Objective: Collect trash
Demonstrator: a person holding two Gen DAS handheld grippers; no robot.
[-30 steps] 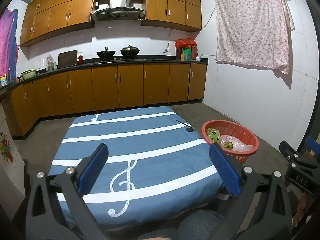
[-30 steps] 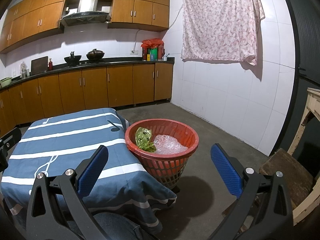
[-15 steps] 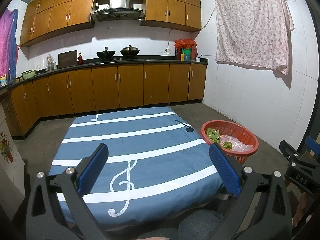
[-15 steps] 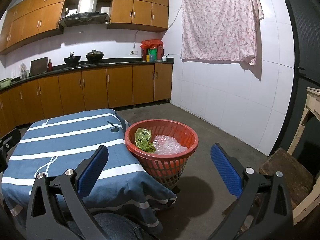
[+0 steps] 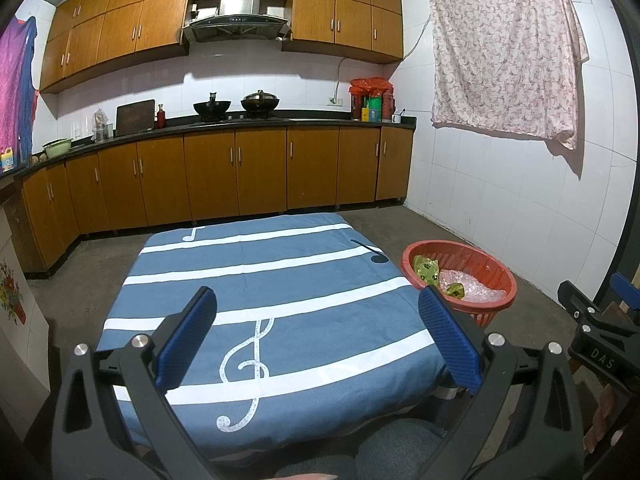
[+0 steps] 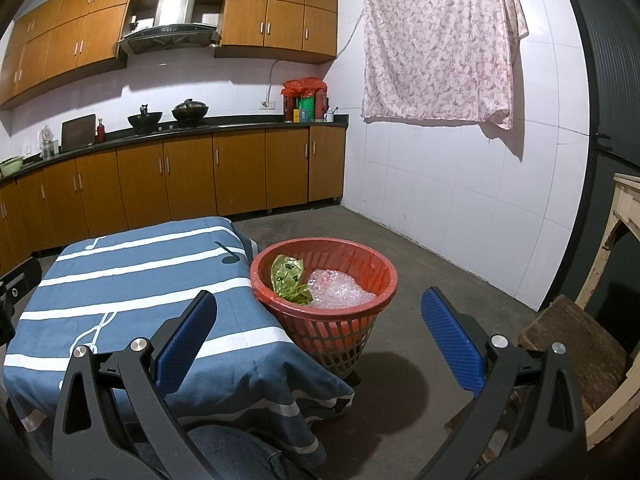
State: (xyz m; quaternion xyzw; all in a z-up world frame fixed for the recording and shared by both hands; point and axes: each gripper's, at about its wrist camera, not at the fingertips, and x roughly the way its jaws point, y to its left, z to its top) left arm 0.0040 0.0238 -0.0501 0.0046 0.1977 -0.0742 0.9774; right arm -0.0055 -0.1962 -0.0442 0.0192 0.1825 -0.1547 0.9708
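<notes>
Beside the table, a red basket point(image 6: 325, 280) holds green wrapper and clear plastic; both claws released.

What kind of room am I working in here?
A home kitchen, most likely: wooden cabinets under a dark counter, woks below a range hood, plus a cloth-covered table.

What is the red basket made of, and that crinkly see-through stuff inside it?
The red basket looks like hard plastic: shiny rim, and a lattice of little holes in its wall. The see-through stuff looks like bubble wrap, a soft clear plastic with bumpy, glinting bubbles, though it is too small to be sure.
</notes>
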